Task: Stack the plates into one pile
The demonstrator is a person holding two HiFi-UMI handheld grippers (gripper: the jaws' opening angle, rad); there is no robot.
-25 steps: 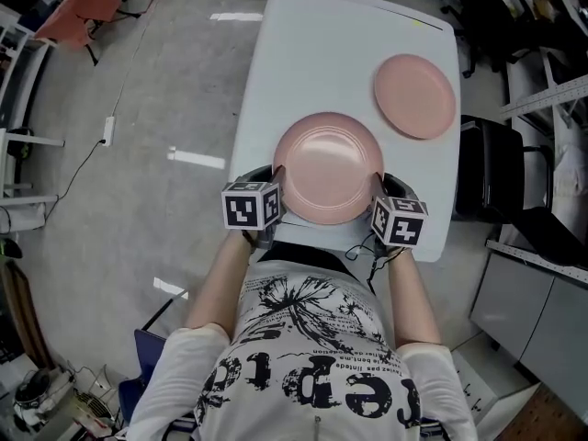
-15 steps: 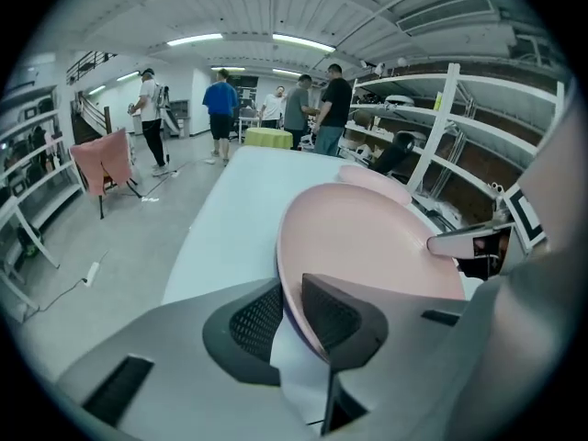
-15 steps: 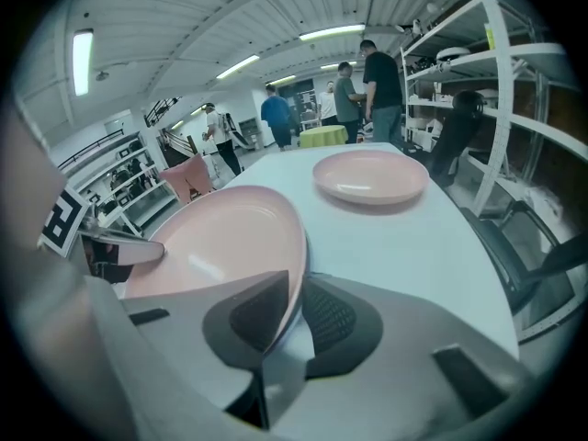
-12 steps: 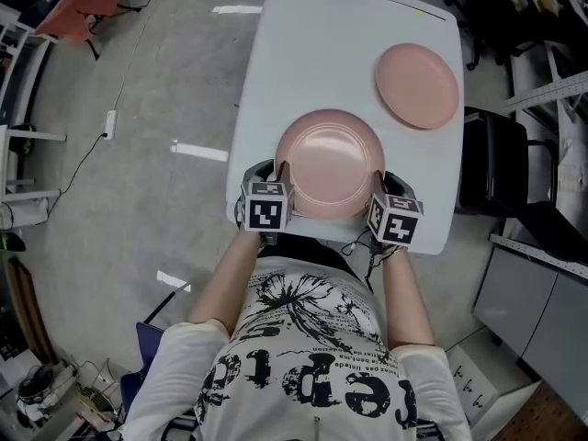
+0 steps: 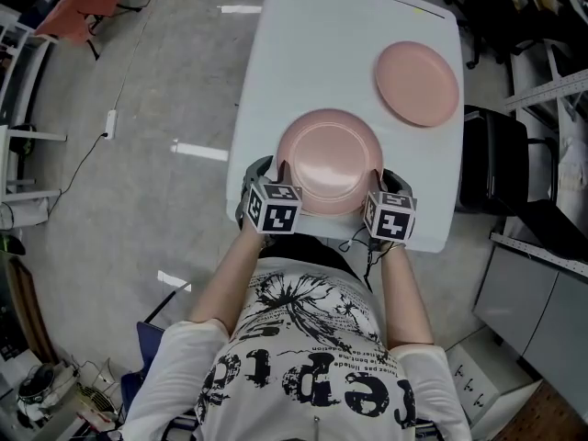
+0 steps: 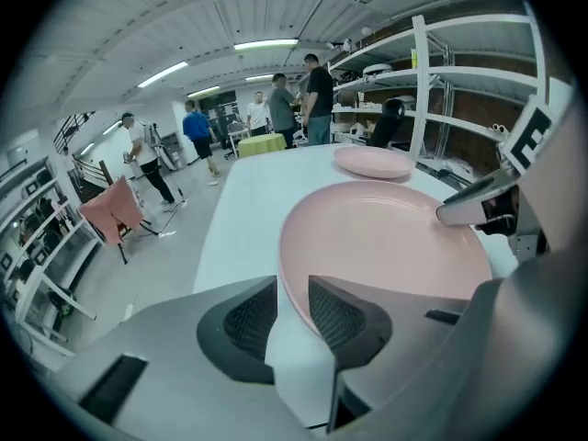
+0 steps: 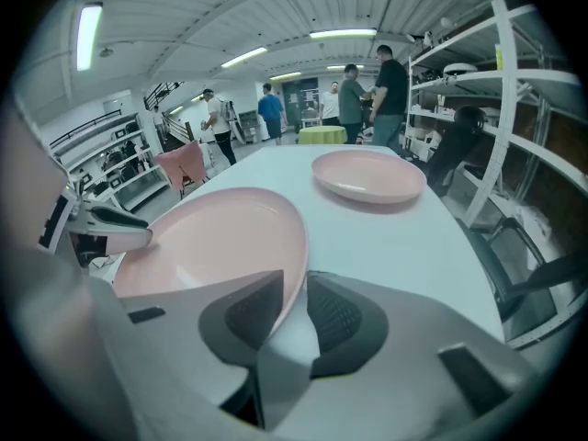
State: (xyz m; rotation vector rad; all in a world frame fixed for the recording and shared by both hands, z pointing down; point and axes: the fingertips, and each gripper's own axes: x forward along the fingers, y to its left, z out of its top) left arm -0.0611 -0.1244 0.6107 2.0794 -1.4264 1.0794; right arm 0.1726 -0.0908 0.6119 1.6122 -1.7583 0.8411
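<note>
1. the near plate (image 5: 329, 161) (image 6: 386, 246) (image 7: 216, 242), pink, lies right way up at the middle of the desk's near edge.
2. the far plate (image 5: 416, 84) (image 6: 372, 162) (image 7: 367, 175), same pink, sits by the desk's far right corner, well apart from the near one. no pile yet.
3. your left gripper (image 5: 274, 177) (image 6: 292, 310) is at the near plate's near-left rim. in the left gripper view the rim runs between the two ribbed pads (image 6: 335, 315), and white desk shows in the gap. the jaws stand apart and have just been opening, so they are not clamped on the rim.
4. your right gripper (image 5: 381, 187) (image 7: 296, 306) is at the near-right rim. same story: the rim is between the pads (image 7: 338, 318), the jaws are apart and have just been opening, with no clamp.
5. both grippers point down and away from you, marker cubes toward you, one on each side of the near plate.
6. the desk (image 5: 322, 53) (image 6: 243, 214) (image 7: 395, 237) is white, and its top is bare apart from the two plates.
7. a black chair (image 5: 496, 168) stands just off the desk's right edge.
8. metal shelving (image 6: 432, 81) (image 7: 514, 90) lines that right side.
9. several people (image 6: 312, 95) (image 7: 372, 85) stand beyond the desk's far edge.
</note>
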